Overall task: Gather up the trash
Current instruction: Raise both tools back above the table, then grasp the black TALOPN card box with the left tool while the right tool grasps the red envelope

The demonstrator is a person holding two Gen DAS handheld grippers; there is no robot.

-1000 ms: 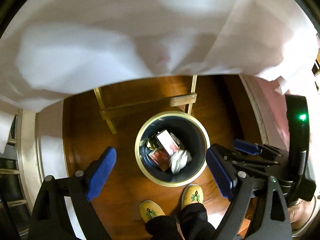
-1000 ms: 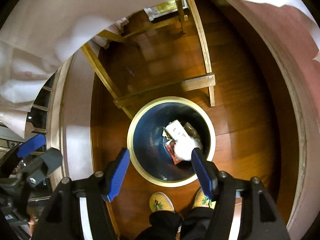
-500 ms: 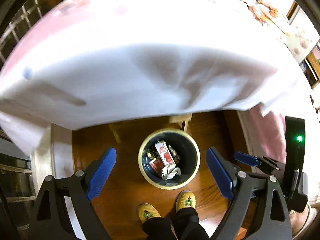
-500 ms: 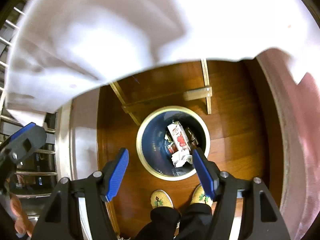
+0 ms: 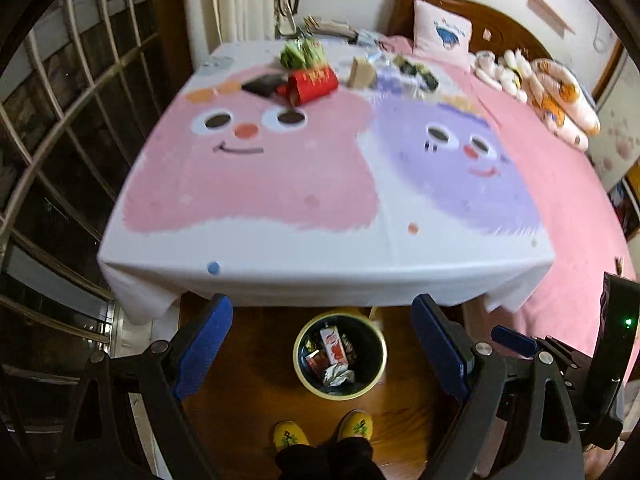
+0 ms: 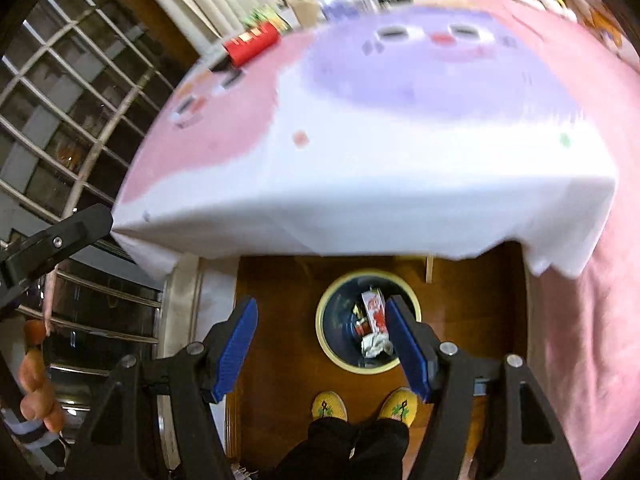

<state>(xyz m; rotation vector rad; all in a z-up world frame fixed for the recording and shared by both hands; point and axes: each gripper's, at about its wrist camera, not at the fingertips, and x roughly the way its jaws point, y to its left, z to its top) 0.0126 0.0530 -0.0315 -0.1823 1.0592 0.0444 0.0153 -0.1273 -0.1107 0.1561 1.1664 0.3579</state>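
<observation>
Above our two empty, wide-spread grippers, the cartoon-printed white tablecloth (image 5: 320, 184) fills mid-frame; lower centre, the round dark bin (image 5: 340, 354) holds a red-and-white carton (image 5: 333, 346) and crumpled paper (image 5: 338, 374).

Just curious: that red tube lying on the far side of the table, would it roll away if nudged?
Probably. The red tube lies on its side, so a sideways push could roll it. It looks like thin card, likely light, and may crush if squeezed.
</observation>
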